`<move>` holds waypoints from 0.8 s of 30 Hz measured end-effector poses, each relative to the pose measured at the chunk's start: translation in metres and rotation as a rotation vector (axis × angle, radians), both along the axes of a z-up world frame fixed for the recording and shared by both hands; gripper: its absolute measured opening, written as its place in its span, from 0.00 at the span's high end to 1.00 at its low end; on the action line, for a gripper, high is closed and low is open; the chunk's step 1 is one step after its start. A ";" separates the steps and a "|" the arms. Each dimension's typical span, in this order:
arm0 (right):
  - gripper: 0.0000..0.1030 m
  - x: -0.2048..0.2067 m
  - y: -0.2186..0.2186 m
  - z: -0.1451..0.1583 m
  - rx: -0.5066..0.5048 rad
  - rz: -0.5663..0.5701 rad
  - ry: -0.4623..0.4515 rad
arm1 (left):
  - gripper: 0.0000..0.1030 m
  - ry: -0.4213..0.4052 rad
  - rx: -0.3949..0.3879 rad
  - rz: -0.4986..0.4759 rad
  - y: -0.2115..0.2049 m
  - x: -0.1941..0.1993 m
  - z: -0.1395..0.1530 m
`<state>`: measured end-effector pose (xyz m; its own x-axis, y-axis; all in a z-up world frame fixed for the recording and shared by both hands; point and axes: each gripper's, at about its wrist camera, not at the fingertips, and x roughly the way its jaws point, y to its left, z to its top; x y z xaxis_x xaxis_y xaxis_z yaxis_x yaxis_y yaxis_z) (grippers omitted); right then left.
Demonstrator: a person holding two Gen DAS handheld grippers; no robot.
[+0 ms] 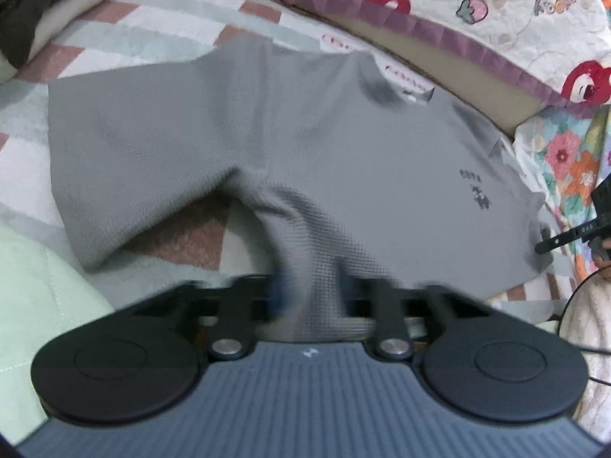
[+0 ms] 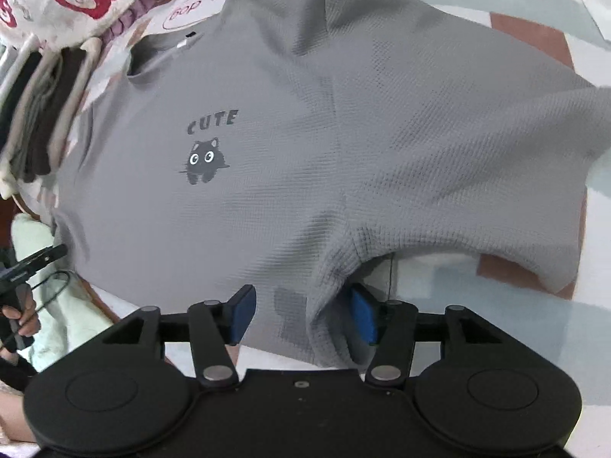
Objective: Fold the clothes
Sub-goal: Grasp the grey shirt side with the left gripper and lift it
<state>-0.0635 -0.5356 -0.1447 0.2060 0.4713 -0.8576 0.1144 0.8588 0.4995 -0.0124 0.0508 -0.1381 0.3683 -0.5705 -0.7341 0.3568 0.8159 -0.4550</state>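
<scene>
A grey waffle-knit T-shirt with a black cat print and the word CUTE lies spread on a checked bedcover. My left gripper has the shirt's near edge bunched between its blue pads; the frame is blurred there. My right gripper has its blue pads apart with a fold of the shirt's edge lying between them. Each gripper's tip shows at the edge of the other's view: right, left.
The pink, white and green checked bedcover lies under the shirt. A stack of folded dark and beige clothes sits beside the collar. A bear-print quilt with purple trim runs along the far side. A floral cloth lies at right.
</scene>
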 end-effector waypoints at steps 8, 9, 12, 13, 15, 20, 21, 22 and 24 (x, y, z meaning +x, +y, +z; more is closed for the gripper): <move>0.85 -0.009 -0.012 0.010 0.103 -0.045 -0.051 | 0.91 0.074 -0.106 0.062 0.009 0.007 -0.006; 0.79 -0.007 -0.010 0.004 0.093 -0.046 -0.024 | 0.89 0.081 -0.100 0.058 0.006 0.008 -0.007; 0.60 -0.004 -0.006 -0.007 0.068 -0.021 0.027 | 0.84 0.083 -0.056 0.034 -0.006 0.010 -0.011; 0.64 -0.003 -0.005 -0.010 0.061 -0.006 0.037 | 0.84 0.084 -0.034 0.022 -0.011 0.012 -0.013; 0.90 0.000 0.003 -0.006 0.044 0.046 0.027 | 0.89 0.081 0.028 -0.020 -0.018 0.014 -0.014; 0.90 -0.006 -0.003 0.022 -0.004 0.118 0.003 | 0.94 0.061 -0.019 -0.019 0.013 0.011 0.014; 0.91 -0.008 -0.006 0.026 -0.010 0.133 0.002 | 0.94 0.067 -0.040 -0.003 0.021 0.010 0.017; 0.92 -0.010 -0.008 0.029 -0.019 0.148 0.004 | 0.94 0.073 -0.061 0.012 0.030 0.008 0.021; 0.94 -0.010 -0.002 0.023 -0.070 0.191 0.028 | 0.94 0.121 -0.079 0.032 0.036 0.006 0.014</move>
